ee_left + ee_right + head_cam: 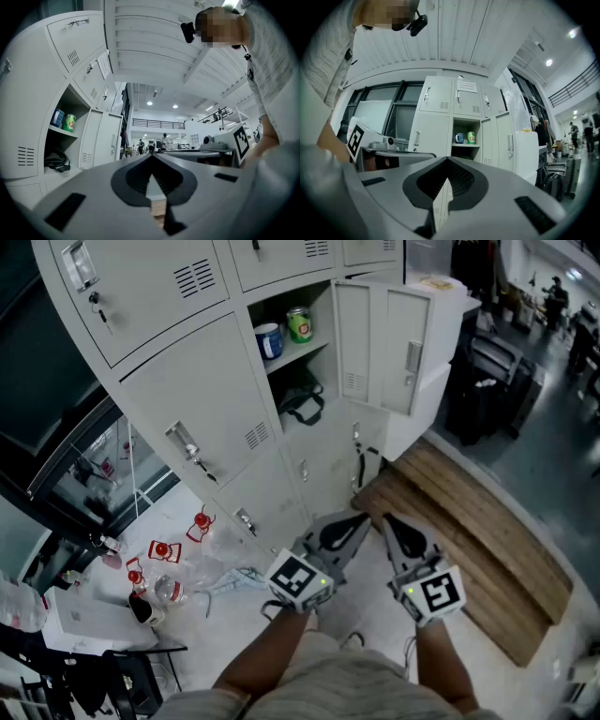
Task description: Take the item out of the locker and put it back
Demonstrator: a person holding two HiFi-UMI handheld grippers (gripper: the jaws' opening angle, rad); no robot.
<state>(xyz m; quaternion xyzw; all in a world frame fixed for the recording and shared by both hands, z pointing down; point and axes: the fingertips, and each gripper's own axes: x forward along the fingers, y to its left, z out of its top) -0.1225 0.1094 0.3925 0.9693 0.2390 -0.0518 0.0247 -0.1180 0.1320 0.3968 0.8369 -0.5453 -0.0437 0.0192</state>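
Note:
The grey locker bank has one compartment open, its door (384, 345) swung out to the right. On the compartment's shelf stand a blue cup (268, 340) and a green can (299, 324), and a black bag (302, 401) lies beneath the shelf. The cup (460, 138) and can (471, 137) also show in the right gripper view, and the can (69, 123) in the left gripper view. My left gripper (364, 517) and right gripper (385, 518) hang side by side well in front of the locker. Both are shut and hold nothing.
A wooden platform (487, 540) lies on the floor at the right. Bottles and red clutter (164, 559) sit on the floor at the left. A white cabinet (441, 324) stands behind the open door, with dark luggage (497, 381) beyond it.

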